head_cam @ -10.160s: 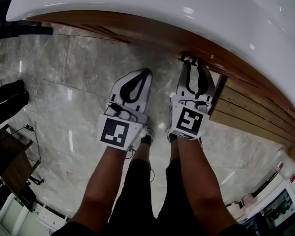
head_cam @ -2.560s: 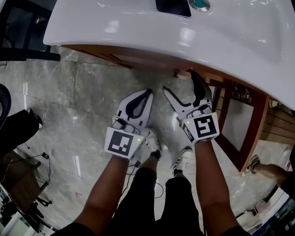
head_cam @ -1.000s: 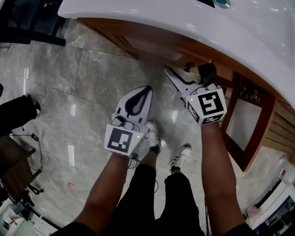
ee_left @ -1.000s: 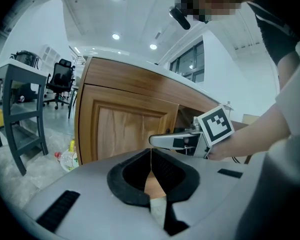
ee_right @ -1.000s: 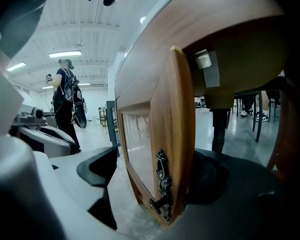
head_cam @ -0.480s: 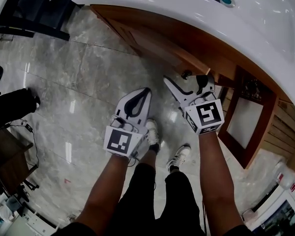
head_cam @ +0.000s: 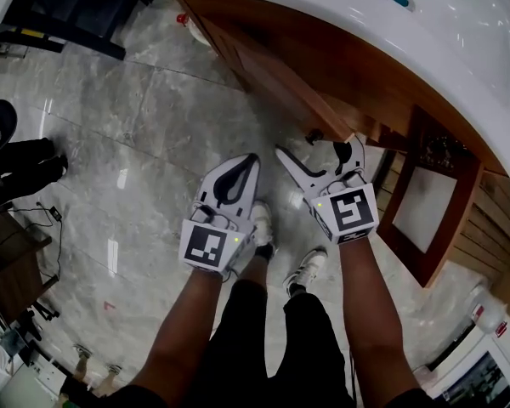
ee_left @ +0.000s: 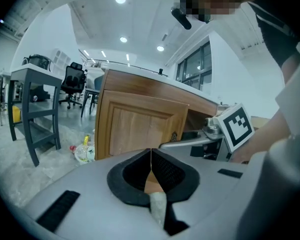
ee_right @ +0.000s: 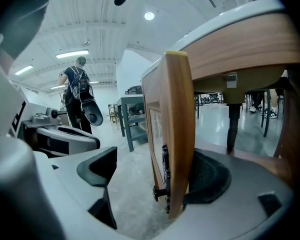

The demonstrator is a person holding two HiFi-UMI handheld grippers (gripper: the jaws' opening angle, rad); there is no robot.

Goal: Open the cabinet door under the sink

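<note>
The cabinet door is light brown wood with a framed raised panel. It stands upright and shows edge-on in the right gripper view. Its free edge lies between the fingers of the right gripper, which are spread wide. A small dark knob sticks out low on its front face, toward 9 o'clock. The door is swung partly out from the cabinet, with open space behind it at 3 o'clock. The white sink overhangs it. In the head view a second door, dark-framed with a pale panel, stands open at 4 o'clock.
</note>
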